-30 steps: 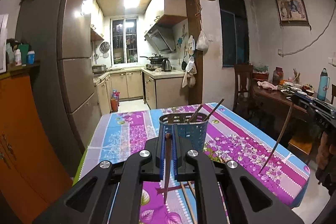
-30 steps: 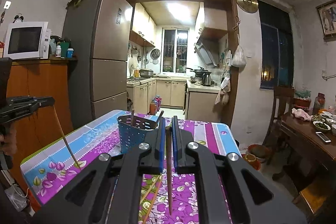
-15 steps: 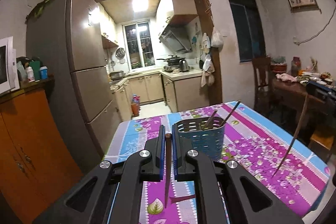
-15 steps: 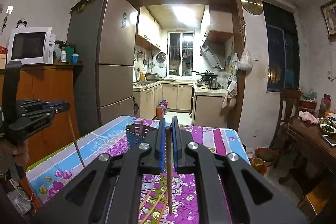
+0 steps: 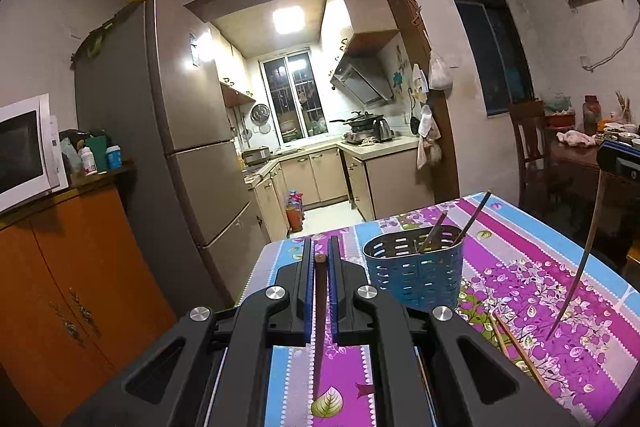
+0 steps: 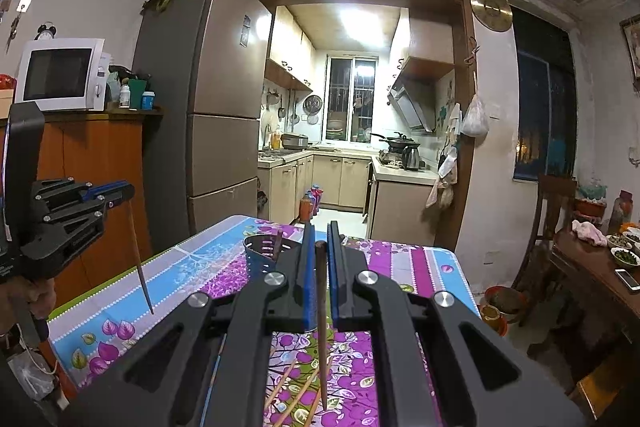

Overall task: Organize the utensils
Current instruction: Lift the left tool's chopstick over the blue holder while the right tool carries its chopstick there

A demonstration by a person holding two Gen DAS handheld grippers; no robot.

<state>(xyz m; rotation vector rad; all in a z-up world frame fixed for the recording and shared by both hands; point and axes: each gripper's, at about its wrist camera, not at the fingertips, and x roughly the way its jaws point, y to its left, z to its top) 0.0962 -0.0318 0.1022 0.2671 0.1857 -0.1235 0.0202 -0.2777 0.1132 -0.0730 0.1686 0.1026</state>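
Observation:
My left gripper [image 5: 319, 247] is shut on a dark brown chopstick [image 5: 319, 323] that hangs point down above the flowered tablecloth [image 5: 532, 291]. The blue perforated utensil basket [image 5: 414, 277] stands just right of it, with two chopsticks [image 5: 474, 217] leaning inside. My right gripper [image 6: 319, 233] is shut on another brown chopstick [image 6: 322, 331], point down over the table. The basket [image 6: 262, 251] shows left of its fingers, partly hidden. The left gripper [image 6: 116, 193] with its chopstick [image 6: 140, 259] shows at the left of the right wrist view. The right gripper's chopstick [image 5: 580, 263] hangs at the right of the left wrist view.
Loose chopsticks lie on the cloth near the basket [image 5: 516, 351] and under my right gripper [image 6: 296, 387]. A tall fridge [image 5: 176, 147] and an orange cabinet [image 5: 60, 287] with a microwave [image 6: 60, 73] stand left of the table. A wooden side table with dishes [image 6: 600, 267] stands right.
Both grippers have risen and pulled back a little from the basket. The left gripper has shifted left, so the basket now sits to the right of its fingers. Both still hold chopsticks.

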